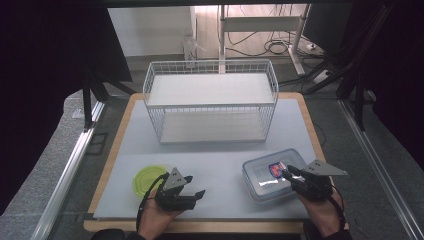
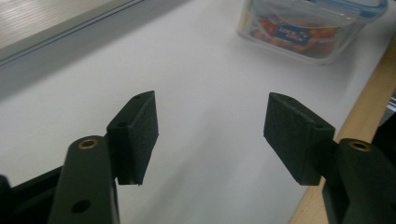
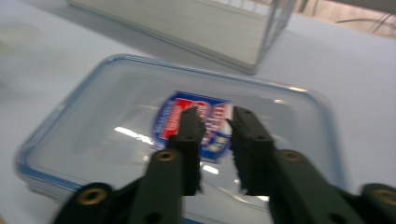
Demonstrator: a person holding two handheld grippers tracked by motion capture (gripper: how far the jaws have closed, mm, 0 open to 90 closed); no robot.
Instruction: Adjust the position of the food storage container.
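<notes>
The clear lidded container (image 3: 182, 140) is lying directly beneath the right gripper (image 3: 215, 122), whose jaws are narrowed and holding nothing. The left gripper (image 2: 210, 126) is gaping wide over bare mat, the green lid (image 1: 148, 180) just behind it. Pressing down there risks skidding on the slick lid.

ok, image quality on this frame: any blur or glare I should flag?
Right gripper view: motion-smeared, the clear container and its label soft, with white glare streaks on the lid. Left gripper view: the jaws sharp, the container behind slightly soft. High view: evenly lit mat, dark edges at both sides, glare on the container lid.
</notes>
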